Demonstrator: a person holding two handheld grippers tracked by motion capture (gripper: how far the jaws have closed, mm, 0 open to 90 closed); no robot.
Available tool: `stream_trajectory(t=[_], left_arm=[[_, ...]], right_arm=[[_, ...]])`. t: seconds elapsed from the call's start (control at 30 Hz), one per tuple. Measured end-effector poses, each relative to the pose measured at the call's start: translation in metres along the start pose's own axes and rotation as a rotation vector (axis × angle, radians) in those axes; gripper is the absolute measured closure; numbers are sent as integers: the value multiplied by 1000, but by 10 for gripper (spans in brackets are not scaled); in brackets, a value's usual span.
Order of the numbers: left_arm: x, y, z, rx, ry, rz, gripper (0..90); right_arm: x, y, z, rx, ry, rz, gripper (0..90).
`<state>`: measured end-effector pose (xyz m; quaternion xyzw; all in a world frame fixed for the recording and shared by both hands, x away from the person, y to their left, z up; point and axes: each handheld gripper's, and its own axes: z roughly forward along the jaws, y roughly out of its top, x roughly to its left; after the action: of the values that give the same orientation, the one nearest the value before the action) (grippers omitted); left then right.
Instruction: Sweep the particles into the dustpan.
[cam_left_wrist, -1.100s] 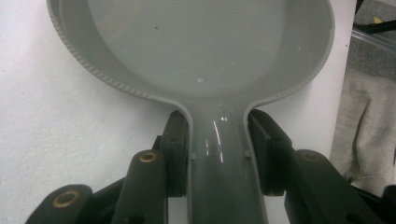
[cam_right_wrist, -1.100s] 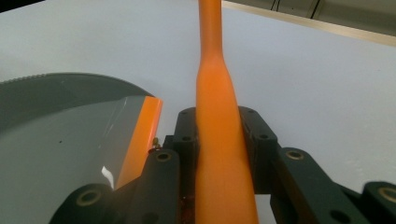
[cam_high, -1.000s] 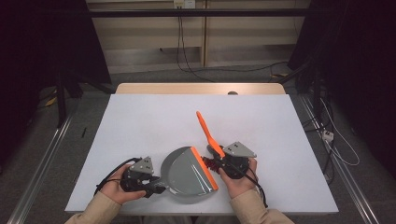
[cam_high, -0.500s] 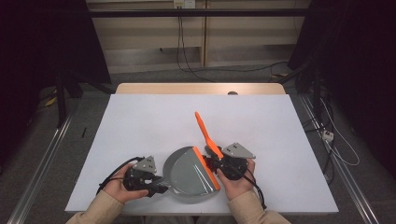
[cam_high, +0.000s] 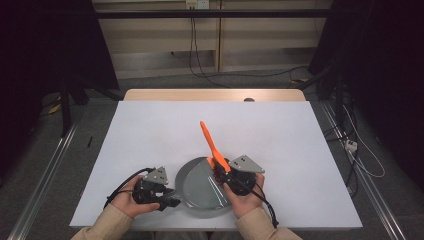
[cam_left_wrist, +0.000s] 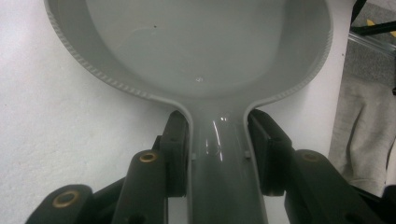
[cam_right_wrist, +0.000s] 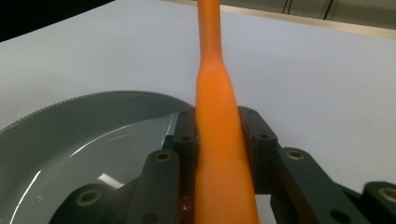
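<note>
A grey dustpan (cam_high: 197, 189) lies flat on the white table (cam_high: 150, 130) near the front edge. My left gripper (cam_high: 169, 199) is shut on the pan's stubby handle (cam_left_wrist: 219, 158), one pad on each side. In the left gripper view the pan's bowl (cam_left_wrist: 205, 46) opens out ahead. My right gripper (cam_high: 220, 173) is at the pan's right rim, shut on an orange tool's long tapered handle (cam_high: 210, 142). That handle slants up and away from me over the table. In the right gripper view the orange handle (cam_right_wrist: 217, 116) runs between both jaws, and the tool's head is hidden below.
The table's front edge is right under both hands. A wooden strip (cam_high: 215, 95) borders the far edge. Cables (cam_high: 200, 55) and dark stands sit on the floor beyond, with metal rails (cam_high: 45, 170) along both sides.
The orange tool has swung a little to the left, and its orange head edge, seen across the pan before, is now hidden behind the right gripper. The left gripper has stayed put.
</note>
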<state>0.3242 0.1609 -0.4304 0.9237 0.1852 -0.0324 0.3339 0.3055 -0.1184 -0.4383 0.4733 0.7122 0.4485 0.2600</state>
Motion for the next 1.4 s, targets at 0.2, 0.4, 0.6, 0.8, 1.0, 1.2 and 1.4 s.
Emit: stream_trajectory(t=[0.2, 0.4, 0.6, 0.8, 1.0, 1.2, 1.4], left_arm=[[1, -1, 0, -18, -16, -8, 626], [1, -1, -1, -12, 2, -6, 627], [2, -3, -1, -23, 0, -10, 627], [2, -3, -2, -25, 2, -11, 627], [3, -3, -2, -37, -18, -16, 627], [4, -4, 0, -32, -15, -23, 627], [4, -5, 0, -43, -7, -22, 627]], right_arm=[[5, 0, 0, -7, -4, -9, 714], [17, 4, -2, -31, 36, -5, 715], [33, 9, 2, -43, 109, -32, 715], [11, 25, -6, -88, 89, -22, 715], [-23, 22, -3, -70, 21, 6, 715], [-34, 9, 7, -25, -16, -5, 715], [-14, 5, 11, -20, 8, -57, 715]])
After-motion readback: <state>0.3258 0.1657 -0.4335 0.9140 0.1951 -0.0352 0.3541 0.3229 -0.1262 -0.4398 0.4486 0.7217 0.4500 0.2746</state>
